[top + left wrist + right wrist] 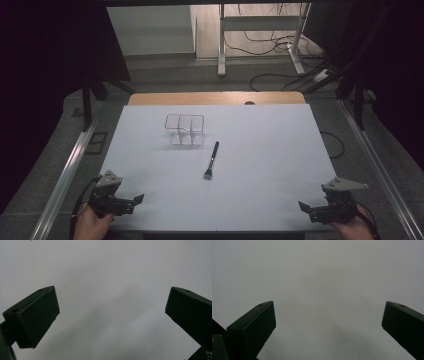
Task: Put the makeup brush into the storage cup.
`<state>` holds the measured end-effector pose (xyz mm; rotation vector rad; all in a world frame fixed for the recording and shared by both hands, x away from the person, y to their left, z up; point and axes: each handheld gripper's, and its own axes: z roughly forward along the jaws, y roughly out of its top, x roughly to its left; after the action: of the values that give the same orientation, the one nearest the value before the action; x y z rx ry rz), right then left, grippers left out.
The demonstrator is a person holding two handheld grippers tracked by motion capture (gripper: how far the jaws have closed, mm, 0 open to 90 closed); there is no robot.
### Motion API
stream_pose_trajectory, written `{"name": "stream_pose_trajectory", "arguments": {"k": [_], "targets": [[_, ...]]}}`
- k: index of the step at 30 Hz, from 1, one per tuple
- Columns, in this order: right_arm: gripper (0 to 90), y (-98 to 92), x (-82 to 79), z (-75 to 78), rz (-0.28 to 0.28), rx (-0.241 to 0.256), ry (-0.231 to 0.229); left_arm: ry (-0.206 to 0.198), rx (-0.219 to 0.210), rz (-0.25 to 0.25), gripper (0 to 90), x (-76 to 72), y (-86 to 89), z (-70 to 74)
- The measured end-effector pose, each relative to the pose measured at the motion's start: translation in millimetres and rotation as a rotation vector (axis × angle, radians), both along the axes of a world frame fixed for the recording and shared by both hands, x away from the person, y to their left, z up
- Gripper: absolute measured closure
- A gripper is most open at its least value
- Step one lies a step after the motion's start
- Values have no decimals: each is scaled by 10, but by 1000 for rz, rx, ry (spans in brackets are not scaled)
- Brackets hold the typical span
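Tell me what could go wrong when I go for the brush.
The makeup brush lies flat on the white table cover, so the jaws may scrape the cover or roll it. The clear plastic organizer looks light and sits just beyond; a reach could nudge it. Both grippers start far off.

Count of items on the white table sheet [260,165], high view:

- Clear plastic organiser [185,130]: 1, with inner dividers; the compartment count cannot be read reliably through the transparent walls.
- Makeup brush [212,160]: 1, black handle, lying flat just beside the organiser, on its near right side.
- Handheld grippers: 2. Left gripper [136,199] well apart from the organiser, toward the near left corner of the sheet; right gripper [303,207] well apart from it, toward the near right corner.
- Jaws per gripper: 2 black jaws each, 4 total, each pair spread wide in its own gripper view.
- Hands: 2, one behind each gripper.
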<state>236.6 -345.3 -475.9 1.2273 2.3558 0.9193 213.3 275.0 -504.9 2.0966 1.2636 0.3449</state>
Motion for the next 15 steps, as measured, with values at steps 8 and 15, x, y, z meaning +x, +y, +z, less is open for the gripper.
{"name": "stream_pose_trajectory", "arguments": {"k": [8,15], "targets": [[0,20,-3,6,5,-12,-9,-7,-1,-12,0,28,-46,23],[0,30,-2,5,9,-19,-11,2,-18,-12,0,49,-64,33]]}}
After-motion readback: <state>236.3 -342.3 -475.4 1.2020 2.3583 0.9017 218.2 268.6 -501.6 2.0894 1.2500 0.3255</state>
